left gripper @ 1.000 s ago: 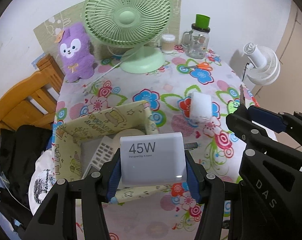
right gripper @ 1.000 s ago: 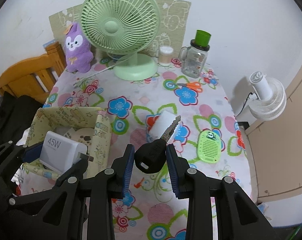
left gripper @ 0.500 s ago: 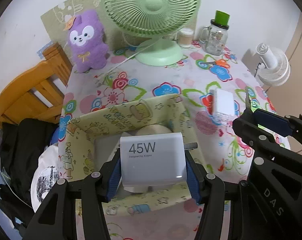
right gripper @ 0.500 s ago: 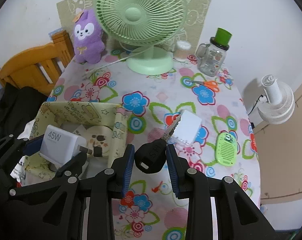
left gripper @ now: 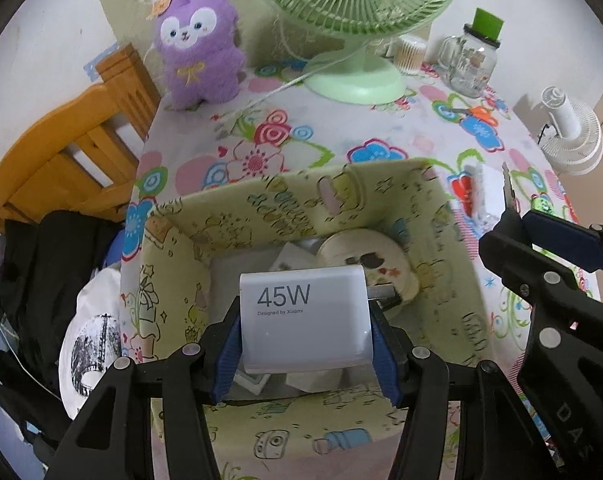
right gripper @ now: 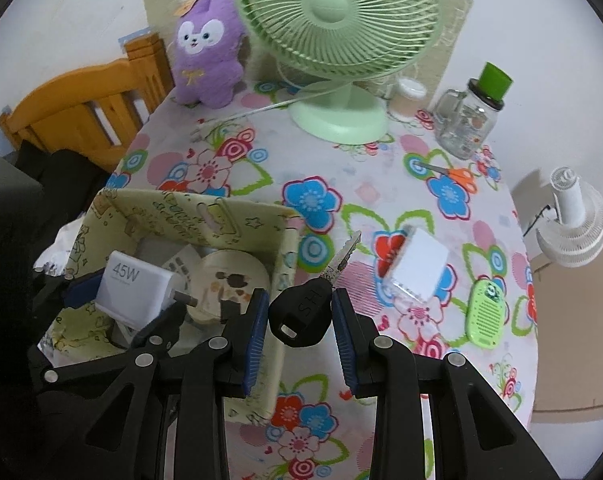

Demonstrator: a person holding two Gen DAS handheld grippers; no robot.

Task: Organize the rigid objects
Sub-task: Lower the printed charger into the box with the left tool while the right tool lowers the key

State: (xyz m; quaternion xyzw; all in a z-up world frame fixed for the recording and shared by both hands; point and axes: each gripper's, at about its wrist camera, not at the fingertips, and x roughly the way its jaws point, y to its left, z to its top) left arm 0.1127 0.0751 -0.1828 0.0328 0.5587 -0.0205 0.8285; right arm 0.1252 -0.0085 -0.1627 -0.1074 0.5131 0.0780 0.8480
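Note:
My left gripper [left gripper: 306,354] is shut on a white 45W charger [left gripper: 303,316] and holds it above the open yellow patterned storage box [left gripper: 381,188]. The charger also shows in the right wrist view [right gripper: 135,286], over the box [right gripper: 205,212]. Inside the box lie a round cream item [left gripper: 369,258] and white pieces. My right gripper [right gripper: 300,334] is shut on a black-headed key [right gripper: 301,310], held just right of the box wall. A white cube adapter [right gripper: 419,270] and a green comb-like item [right gripper: 486,308] lie on the flowered tablecloth to the right.
A green desk fan [right gripper: 337,20], purple plush toy [right gripper: 207,46], glass jar with green lid [right gripper: 471,118], small cup [right gripper: 407,98] and orange scissors [right gripper: 453,172] stand at the back. A wooden chair [right gripper: 81,108] is left; a white fan [right gripper: 573,220] beyond the right edge.
Both grippers have moved left and forward. The charger now hangs over the box's inside, and the key has come up beside the box's right wall.

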